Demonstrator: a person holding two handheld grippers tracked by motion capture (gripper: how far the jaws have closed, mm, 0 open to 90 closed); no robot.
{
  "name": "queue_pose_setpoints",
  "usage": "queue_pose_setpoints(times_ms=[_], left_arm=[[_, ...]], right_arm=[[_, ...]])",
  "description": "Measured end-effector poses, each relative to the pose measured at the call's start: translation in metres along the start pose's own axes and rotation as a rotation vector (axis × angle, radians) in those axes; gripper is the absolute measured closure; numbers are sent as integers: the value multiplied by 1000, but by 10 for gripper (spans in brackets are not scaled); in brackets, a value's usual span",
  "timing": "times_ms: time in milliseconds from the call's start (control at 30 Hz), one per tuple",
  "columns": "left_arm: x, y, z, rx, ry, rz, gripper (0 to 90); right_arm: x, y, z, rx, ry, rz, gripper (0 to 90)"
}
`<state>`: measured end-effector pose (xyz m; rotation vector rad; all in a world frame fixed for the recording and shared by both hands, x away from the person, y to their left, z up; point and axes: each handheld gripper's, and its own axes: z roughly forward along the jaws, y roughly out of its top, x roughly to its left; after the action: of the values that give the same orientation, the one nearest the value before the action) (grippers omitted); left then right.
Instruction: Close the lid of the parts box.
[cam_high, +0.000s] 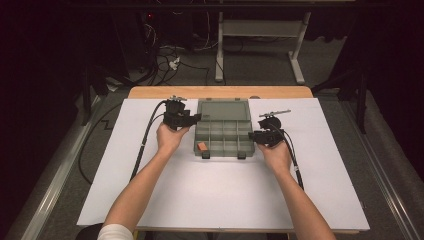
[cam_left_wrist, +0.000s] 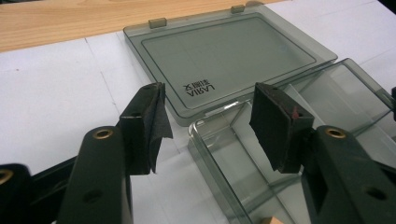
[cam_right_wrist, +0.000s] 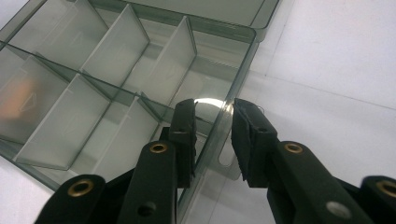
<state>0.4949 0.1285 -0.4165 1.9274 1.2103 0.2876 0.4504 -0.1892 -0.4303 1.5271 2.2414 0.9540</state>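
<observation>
Meanwhile the open organizer box (cam_high: 223, 134) holds one orange block (cam_high: 202, 147); right gripper (cam_right_wrist: 214, 140) straddles its wall, left gripper (cam_left_wrist: 208, 130) gapes empty.

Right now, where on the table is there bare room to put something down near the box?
The white sheet lies bare in front of the compartment box, between the two forearms, and also along its far left and far right edges. It is crowded beside the box: the left hand-held gripper at its left wall, the right hand-held gripper straddling its right wall.

Left gripper (cam_high: 196, 118) raised, fingers (cam_left_wrist: 148, 122) spread wide, right gripper (cam_high: 251, 135) low, fingers (cam_right_wrist: 185, 135) set narrower
</observation>
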Motion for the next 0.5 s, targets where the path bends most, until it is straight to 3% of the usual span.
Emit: queue_pose_setpoints(times_ms=[500], left_arm=[[8, 7, 24, 32, -10, -51, 456]], right_arm=[[0, 1, 0, 4, 1, -3, 705]])
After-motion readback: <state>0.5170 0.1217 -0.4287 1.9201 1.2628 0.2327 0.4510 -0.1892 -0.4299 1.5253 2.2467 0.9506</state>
